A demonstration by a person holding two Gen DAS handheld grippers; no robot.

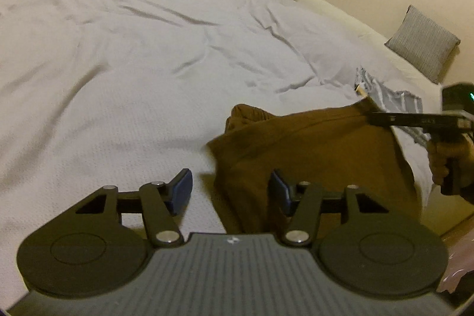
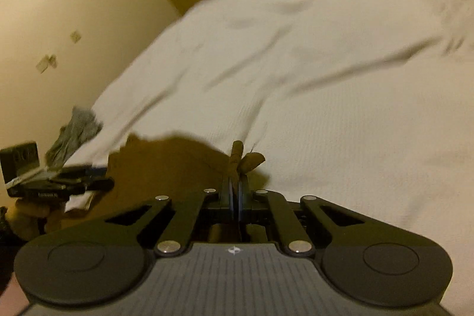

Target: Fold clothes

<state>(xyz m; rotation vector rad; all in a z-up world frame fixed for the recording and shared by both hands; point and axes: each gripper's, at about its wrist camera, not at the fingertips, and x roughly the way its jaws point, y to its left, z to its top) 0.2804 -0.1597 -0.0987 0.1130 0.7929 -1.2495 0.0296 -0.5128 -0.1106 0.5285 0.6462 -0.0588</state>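
We hold two claws over a bed (image 1: 118,64) covered with a white, wrinkled blanket. Our left claw (image 1: 229,193) stands open, its blue pads (image 1: 180,191) apart with nothing pressed between them; the near edge of the brown garment (image 1: 311,156) lies just ahead of it and under its right-hand finger. The garment spreads from there toward our right claw (image 1: 367,102), which in the left wrist view comes in from the right with a hand (image 1: 447,159) gripping its handle. In the right wrist view that right claw (image 2: 236,168) is closed on a bunched fold of the brown garment (image 2: 177,165), a small tuft of cloth sticking up past the fingertips. Beyond the garment, on the far side from our left claw, lies a grey striped cloth (image 1: 397,99). A grey cushion (image 1: 423,43) leans at the wall, well apart from both claws.
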